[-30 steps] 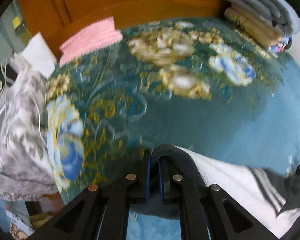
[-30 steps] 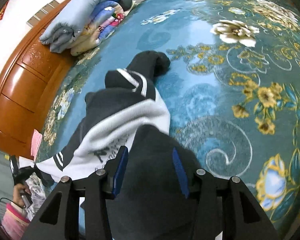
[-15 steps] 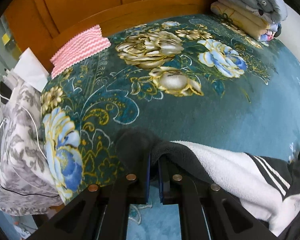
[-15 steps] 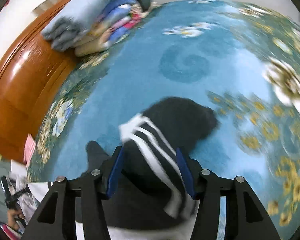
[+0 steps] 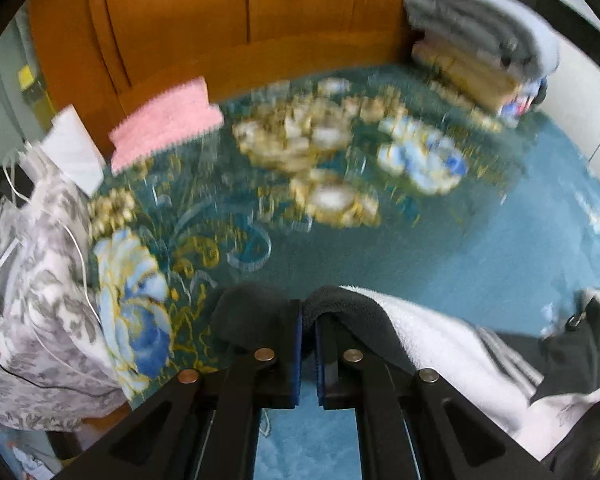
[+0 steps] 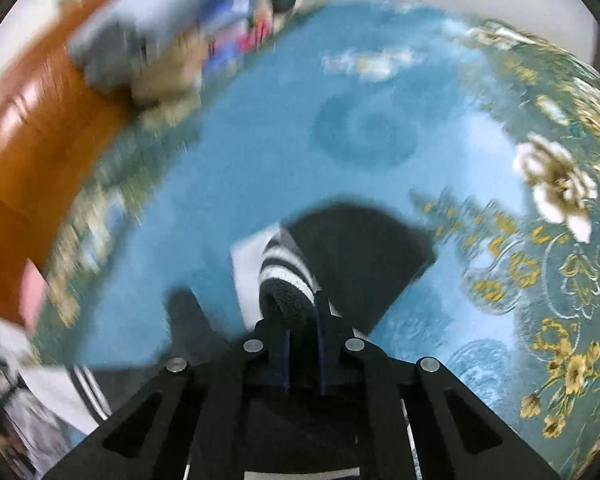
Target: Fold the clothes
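Room: a bedroom; a bed covered by a blue blanket [image 5: 440,248] with large flowers, a wooden headboard [image 5: 228,32] behind it, a white wall at the far side.
Around the bed: a stack of folded bedding [image 5: 476,36] lay in the corner by the headboard, a pink cloth [image 5: 166,122] lay on the blanket edge near the headboard, and a grey patterned fabric [image 5: 32,280] with white cables hung beside the bed.
Garment: a black and white fleece sweater [image 5: 432,336] with thin stripes lay on the blanket near the front edge, stretched between the two grippers, not yet in a neat shape.
Left gripper [image 5: 308,348]: its fingers were pressed together and pinched a dark edge of the sweater, which bulged over the fingertips.
Right gripper [image 6: 302,344]: its fingers were also pressed together, pinching the striped part of a sleeve [image 6: 288,268]; the dark end of the sleeve lay on the blanket just ahead.
Done, as I judge: both grips on the sweater were taken; no finished fold was visible.
Left to do, as I judge: to bring the sleeve over the body, to fold the body, to flatten it. Other clothes waiting were not visible.
Picture quality: both views were blurred, so small details stayed unclear.
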Demonstrator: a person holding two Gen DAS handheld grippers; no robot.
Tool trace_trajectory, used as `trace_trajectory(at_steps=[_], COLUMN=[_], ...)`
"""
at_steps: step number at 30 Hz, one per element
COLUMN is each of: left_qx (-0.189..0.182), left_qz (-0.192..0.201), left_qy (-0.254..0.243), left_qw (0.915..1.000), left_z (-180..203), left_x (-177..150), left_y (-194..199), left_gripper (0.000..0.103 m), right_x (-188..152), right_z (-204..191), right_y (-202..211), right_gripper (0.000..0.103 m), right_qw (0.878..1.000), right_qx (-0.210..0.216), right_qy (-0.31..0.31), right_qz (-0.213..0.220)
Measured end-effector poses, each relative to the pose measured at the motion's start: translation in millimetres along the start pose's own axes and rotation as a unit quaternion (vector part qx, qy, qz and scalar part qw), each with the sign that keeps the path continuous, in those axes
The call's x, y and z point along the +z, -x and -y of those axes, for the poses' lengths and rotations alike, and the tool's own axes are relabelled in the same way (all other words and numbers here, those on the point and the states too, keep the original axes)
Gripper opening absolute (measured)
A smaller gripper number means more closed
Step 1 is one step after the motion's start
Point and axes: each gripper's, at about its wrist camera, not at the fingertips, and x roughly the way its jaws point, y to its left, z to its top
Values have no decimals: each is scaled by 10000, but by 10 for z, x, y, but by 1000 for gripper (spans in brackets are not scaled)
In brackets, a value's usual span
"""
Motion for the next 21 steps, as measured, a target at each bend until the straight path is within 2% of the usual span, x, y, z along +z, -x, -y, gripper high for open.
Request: trace_trajectory(at_steps=[5, 8, 12, 15, 21], left_qx=[-298, -385, -549, -648, -834], left_qz=[732, 1200, 1639, 2074, 2550], left_qy=[9, -101, -61, -9, 6], left_qw=[9969, 9920, 9849, 9761, 9633], left_z=[70, 148, 154, 84, -216], left_x=[272, 459, 648, 670, 496], left_y=[618, 1052, 1564, 2036, 2802], left_gripper=[5, 5, 5, 5, 5], right_x=[137, 221, 326, 277, -84], right_z=[135, 226, 298, 277, 300], right_y=[905, 1413, 2108, 2530, 3381], right_gripper=[9, 9, 9, 9, 9], right_qw=[9945, 9875, 9770, 9701, 9516], right_qx=[276, 370, 526, 676, 1107], right_qy=[-230, -388, -460, -384, -260], right_qz=[982, 1482, 2013, 2299, 2854])
